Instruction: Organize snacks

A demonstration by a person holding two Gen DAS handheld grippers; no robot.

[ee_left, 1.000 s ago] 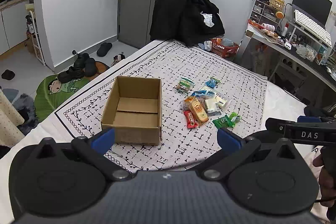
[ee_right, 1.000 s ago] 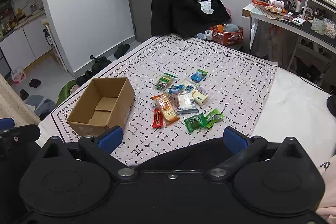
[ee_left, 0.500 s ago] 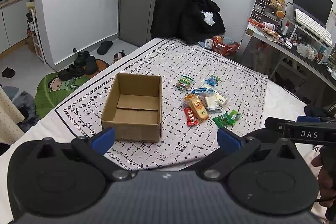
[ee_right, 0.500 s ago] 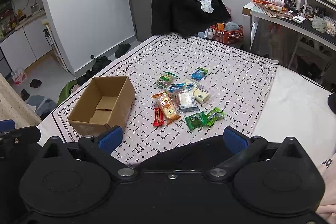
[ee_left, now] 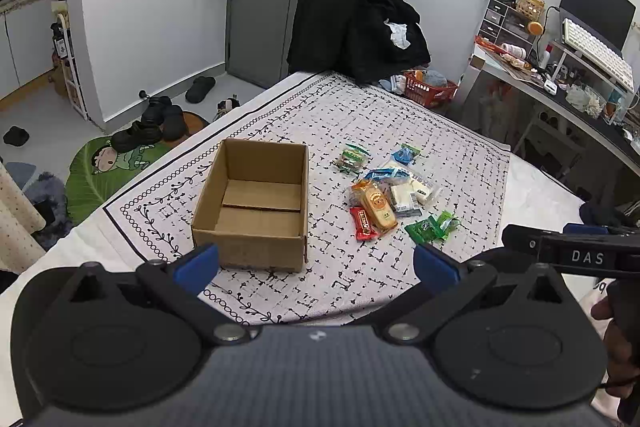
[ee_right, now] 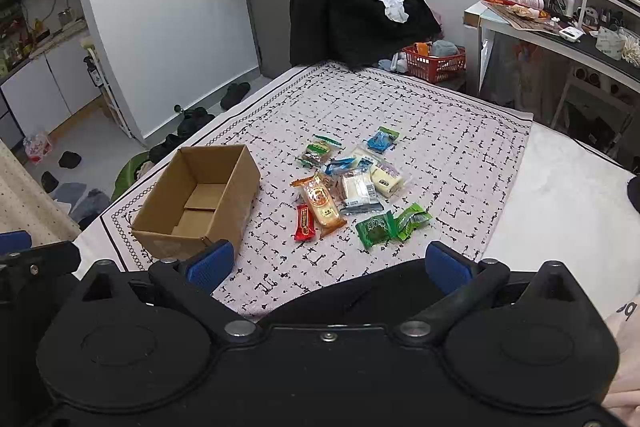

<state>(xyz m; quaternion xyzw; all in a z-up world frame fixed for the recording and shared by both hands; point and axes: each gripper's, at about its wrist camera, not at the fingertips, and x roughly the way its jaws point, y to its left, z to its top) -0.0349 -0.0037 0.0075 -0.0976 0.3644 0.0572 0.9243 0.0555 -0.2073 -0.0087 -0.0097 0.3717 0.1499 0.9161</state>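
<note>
An open, empty cardboard box [ee_left: 256, 203] [ee_right: 200, 199] stands on the patterned cloth. To its right lies a cluster of several wrapped snacks: an orange cake pack [ee_left: 374, 205] [ee_right: 322, 205], a red bar [ee_left: 363, 223] [ee_right: 305, 223], two green packs [ee_left: 430, 227] [ee_right: 390, 225], white packs [ee_right: 364, 185] and a blue one [ee_right: 383, 139]. My left gripper [ee_left: 316, 265] is open, held near the cloth's front edge, short of the box. My right gripper [ee_right: 326, 263] is open too, in front of the snacks. Neither holds anything.
The cloth [ee_left: 400, 131] covers a white bed [ee_right: 560, 211]. A chair draped with black clothes [ee_left: 356, 23] and a red basket [ee_left: 430, 91] stand beyond it. A cluttered desk [ee_left: 560, 79] is at the right, shoes [ee_left: 160, 119] on the floor at the left.
Both views have shifted only slightly; the snacks and box lie as before, and both grippers stay open.
</note>
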